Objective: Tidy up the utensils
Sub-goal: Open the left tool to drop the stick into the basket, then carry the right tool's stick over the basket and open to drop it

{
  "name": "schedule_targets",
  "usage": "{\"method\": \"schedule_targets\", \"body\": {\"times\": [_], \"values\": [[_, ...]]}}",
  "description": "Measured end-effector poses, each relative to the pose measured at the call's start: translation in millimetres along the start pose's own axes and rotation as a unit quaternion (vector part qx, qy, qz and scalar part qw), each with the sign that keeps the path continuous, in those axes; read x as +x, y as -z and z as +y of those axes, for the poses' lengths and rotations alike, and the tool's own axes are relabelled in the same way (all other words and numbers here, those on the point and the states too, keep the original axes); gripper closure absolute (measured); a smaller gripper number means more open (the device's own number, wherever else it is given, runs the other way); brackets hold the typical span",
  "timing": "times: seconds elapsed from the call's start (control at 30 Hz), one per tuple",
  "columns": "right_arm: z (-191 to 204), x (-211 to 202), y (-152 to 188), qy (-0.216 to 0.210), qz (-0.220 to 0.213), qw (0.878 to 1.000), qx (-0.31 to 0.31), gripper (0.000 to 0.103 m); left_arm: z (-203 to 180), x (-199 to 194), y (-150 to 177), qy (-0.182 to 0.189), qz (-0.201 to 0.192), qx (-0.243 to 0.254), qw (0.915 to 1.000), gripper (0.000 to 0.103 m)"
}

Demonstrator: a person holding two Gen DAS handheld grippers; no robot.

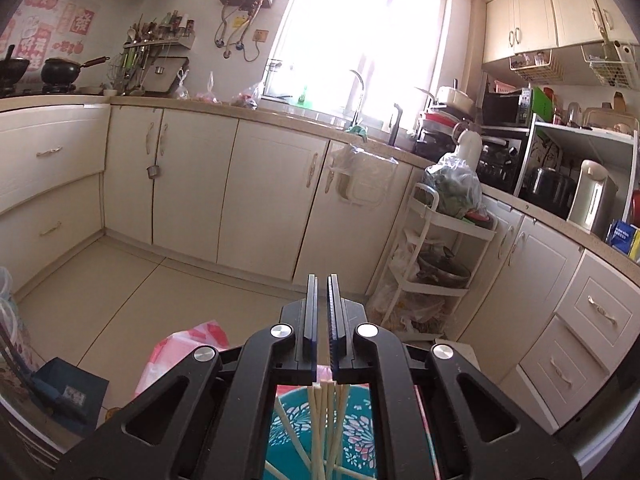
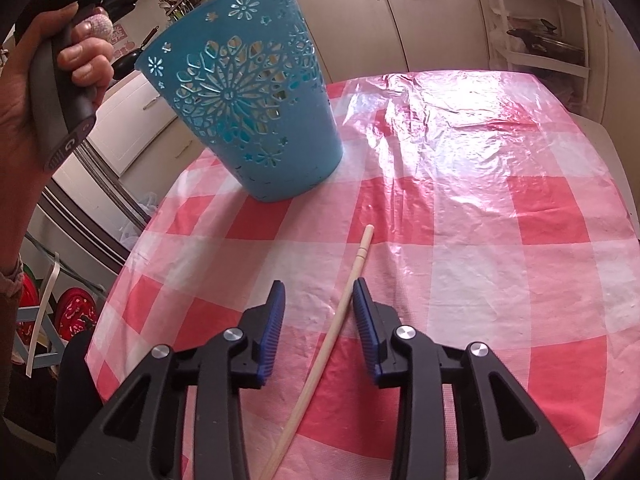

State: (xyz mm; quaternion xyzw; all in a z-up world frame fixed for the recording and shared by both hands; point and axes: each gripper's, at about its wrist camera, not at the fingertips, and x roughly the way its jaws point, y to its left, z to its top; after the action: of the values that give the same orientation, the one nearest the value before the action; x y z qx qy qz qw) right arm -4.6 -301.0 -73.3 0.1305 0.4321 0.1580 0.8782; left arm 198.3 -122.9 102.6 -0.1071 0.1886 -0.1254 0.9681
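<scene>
A blue cut-out plastic basket [image 2: 256, 96] stands on the red-and-white checked table [image 2: 460, 220], tilted toward the left. In the left wrist view the basket's inside [image 1: 288, 432] shows below the jaws, with several pale chopsticks [image 1: 320, 424] in it. My left gripper [image 1: 323, 280] is nearly closed with a thin gap and seems to pinch the basket's rim; the contact is hidden. One wooden chopstick [image 2: 340, 320] lies on the table. My right gripper [image 2: 319, 286] is open, low over the table, with its jaws on either side of this chopstick.
A white storage trolley [image 1: 436, 264] stands by the cream kitchen cabinets [image 1: 272, 196]. A sink and cluttered counter run under the window. The table's edge [image 2: 132, 256] curves at the left, above red items on the floor.
</scene>
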Motion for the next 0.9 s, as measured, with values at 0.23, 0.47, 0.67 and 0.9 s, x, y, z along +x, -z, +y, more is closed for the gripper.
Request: {"method": "schedule_targets", "body": {"times": [0.23,0.47,0.67,0.9], "values": [[-2,-1,0,-0.004,0.000,1.000,0.002,0.067,15,-29,23,-0.012,0.014,0.007,0.9998,0.096],[0,-2,0,0.004,-0.001,1.000,-0.005,0.067,67,-96,70,-0.082,0.005,-0.029,0.9962,0.034],[5,-1,0,0.033,-0.002,0.999,-0.011,0.074,111,-93,145,-0.107,0.110,-0.053,0.9867,0.028],[28,6,0,0.137,0.012,0.987,-0.083,0.095,121,-77,189,-0.098,0.167,-0.065,0.9789,0.023]]}}
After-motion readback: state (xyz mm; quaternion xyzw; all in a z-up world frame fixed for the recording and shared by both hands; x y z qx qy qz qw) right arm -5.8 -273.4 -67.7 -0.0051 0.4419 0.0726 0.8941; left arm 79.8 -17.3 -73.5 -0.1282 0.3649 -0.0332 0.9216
